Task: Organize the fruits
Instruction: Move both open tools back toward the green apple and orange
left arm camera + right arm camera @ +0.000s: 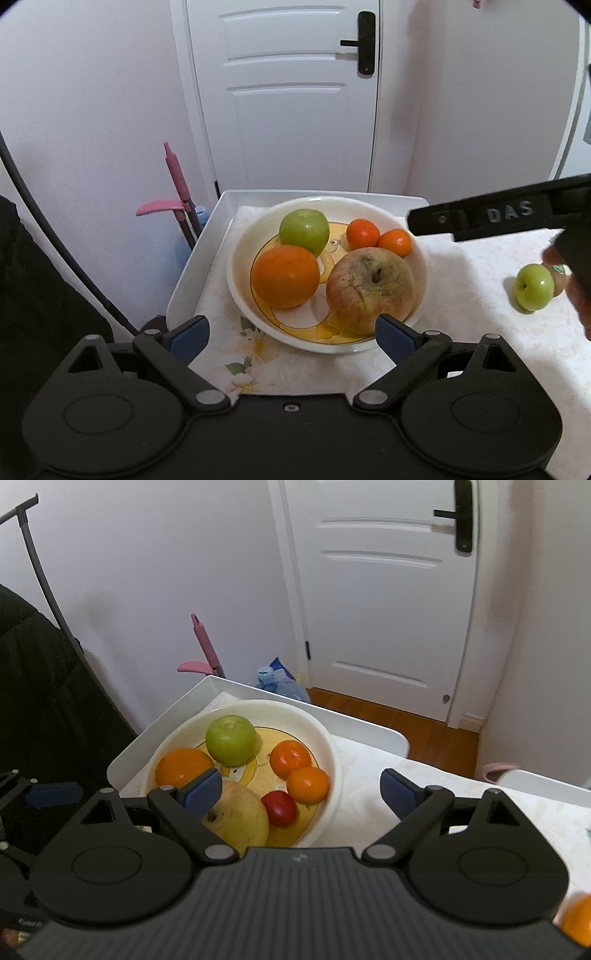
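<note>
A white bowl [236,258] with a yellow picture holds a green apple [304,230], a big orange [285,277], two tangerines [363,233] and a large yellow-red apple [369,290]. My left gripper [291,338] stands open at the bowl's near rim, nothing between its blue pads. In the right wrist view the same bowl [332,753] also shows a small red fruit [279,808] beside the large apple [243,821]. My right gripper [301,794] is open above the bowl's near right side and holds nothing. A second green apple [533,291] lies on the cloth to the right.
The bowl sits on a floral cloth over a white tray [192,266]. A black bar of the right tool [498,218] crosses above the cloth. Another fruit [559,280] lies behind the loose apple, an orange [576,919] nearer me. Wall, door and a pink handle [177,177] stand behind.
</note>
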Motion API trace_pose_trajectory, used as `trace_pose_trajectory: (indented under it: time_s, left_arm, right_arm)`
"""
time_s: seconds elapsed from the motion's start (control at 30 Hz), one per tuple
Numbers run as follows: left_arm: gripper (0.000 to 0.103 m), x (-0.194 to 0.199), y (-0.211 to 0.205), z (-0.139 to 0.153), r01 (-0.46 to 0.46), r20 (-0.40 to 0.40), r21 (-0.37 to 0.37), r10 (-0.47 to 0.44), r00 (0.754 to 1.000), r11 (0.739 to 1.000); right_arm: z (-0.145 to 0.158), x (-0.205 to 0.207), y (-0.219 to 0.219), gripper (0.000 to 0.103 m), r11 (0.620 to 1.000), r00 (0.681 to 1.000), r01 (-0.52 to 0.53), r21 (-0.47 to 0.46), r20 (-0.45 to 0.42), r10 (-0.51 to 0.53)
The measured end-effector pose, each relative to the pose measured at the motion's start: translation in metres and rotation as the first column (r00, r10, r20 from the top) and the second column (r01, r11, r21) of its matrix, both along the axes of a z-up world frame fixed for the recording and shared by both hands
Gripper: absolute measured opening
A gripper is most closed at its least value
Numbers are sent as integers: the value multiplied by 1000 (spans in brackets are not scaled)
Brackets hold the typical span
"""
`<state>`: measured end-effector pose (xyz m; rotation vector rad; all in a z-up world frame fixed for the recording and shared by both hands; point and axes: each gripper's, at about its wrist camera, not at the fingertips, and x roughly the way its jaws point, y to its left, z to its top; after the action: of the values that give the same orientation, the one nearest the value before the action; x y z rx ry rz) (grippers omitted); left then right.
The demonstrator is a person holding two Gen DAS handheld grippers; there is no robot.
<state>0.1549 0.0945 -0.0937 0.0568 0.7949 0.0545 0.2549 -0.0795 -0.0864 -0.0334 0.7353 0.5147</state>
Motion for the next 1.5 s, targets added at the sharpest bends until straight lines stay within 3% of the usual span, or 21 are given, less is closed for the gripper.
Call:
trace_pose_trajectory:
  time_s: [0.37,0.77,1.3,1.5]
  left_arm:
    - [99,-11,-22,35,93,29,-18,-92,995,996]
    - [99,-15,-91,48,112,55,-21,-111,992,993]
    - [98,17,-218,-5,184,18,3,-185,983,983]
    - [98,36,-251,-35,227,-7,59,-227,974,972]
  right_arm:
    - [36,-53,-59,103,987,987,158,22,-10,-158]
    - [39,-87,-167,103,971,971,238,1,-5,-238]
    - [-14,-71,-262,103,975,978,205,-88,-13,-207]
    - [-42,-55,-282,103,979,981,185,-87,-45,-189]
